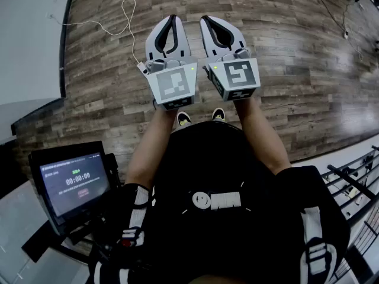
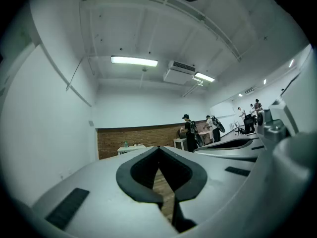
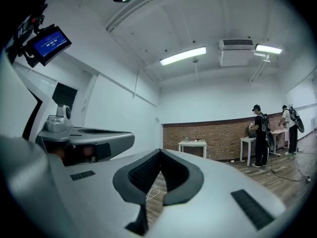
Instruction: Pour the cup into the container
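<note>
i hold both grippers out level in front of me, side by side and just apart, over a wooden floor (image 1: 284, 52). my left gripper (image 1: 172, 20) has its jaws together: the tips meet, and only the leaf-shaped gap behind them stays open, with floor planks showing through it and nothing between the pads. my right gripper (image 1: 211, 21) is the same, jaws closed tip to tip and empty; through its gap a loop of white cable (image 1: 118, 16) shows on the floor. each gripper carries its marker cube, the left cube (image 1: 173, 84) and the right cube (image 1: 237, 78) nearly touching above my forearms. my shoes (image 1: 184, 119) peek out under the cubes.

the cable trails across the floor from its left edge, where the planks meet a white surface (image 1: 29, 40), to a spot just left of my left gripper. a small screen (image 1: 74, 182) with a row of digits sits on a mount at my lower left.

ahead, both gripper views show a white room with a low brick wall (image 3: 218, 138) at the far end, white tables (image 3: 194, 145) against it, people (image 3: 260, 135) standing at the right, and strip lights (image 3: 182, 56) on the ceiling.

neither a cup nor a container shows in any view.
</note>
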Demonstrator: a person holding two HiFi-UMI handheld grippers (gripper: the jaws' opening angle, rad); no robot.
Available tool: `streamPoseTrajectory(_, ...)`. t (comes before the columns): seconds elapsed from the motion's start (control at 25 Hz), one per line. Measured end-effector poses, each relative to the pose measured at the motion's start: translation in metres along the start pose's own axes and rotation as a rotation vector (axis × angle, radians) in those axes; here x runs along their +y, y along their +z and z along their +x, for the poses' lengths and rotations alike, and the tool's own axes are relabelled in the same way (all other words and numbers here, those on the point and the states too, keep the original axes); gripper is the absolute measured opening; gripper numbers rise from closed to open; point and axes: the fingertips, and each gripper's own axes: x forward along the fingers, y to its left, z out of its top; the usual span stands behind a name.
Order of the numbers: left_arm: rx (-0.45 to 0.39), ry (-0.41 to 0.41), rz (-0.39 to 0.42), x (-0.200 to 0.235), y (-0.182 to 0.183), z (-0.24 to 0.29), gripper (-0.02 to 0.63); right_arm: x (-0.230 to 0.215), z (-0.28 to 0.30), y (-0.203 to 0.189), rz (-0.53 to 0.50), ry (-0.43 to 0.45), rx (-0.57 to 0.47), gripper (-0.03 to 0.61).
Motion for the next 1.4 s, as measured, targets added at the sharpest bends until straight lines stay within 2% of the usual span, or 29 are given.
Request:
streamPoseTrajectory(0.4,-0.008,-0.03,-0.005,0.001,-0.002,-0.01,-0.003,0.009,-0.002,-0.005,0.037,-0.036,0.015,0.005)
streamPoseTrajectory(0.64,-0.007,-0.042,-0.008,0.004,-0.011,-0.019,-0.003,0.024,-0.005,-0.013,0.018,-0.033,0.006,0.005)
streamPoseTrajectory(0.8,-0.008,-0.043,0.006,0.012,-0.02,-0.022,-0.003,0.027,-0.003,-0.02,0.027,-0.066,0.011,0.005)
streamPoseTrajectory(1.12,-0.002,-0.035,-0.001,0.04,-0.013,-0.023,-0.003,0.05,0.015,-0.007,-0.013,-0.036,0.013,0.005)
streamPoseTrajectory(1.28,-0.004,-0.021,-0.001,0.043,-0.002,-0.003,-0.003,0.039,0.03,0.005,-0.028,-0.015,0.014,0.005)
streamPoseTrajectory(1.4,-0.006,-0.003,0.003,0.029,-0.001,0.029,-0.003,0.008,0.042,0.001,-0.031,0.01,0.007,0.005)
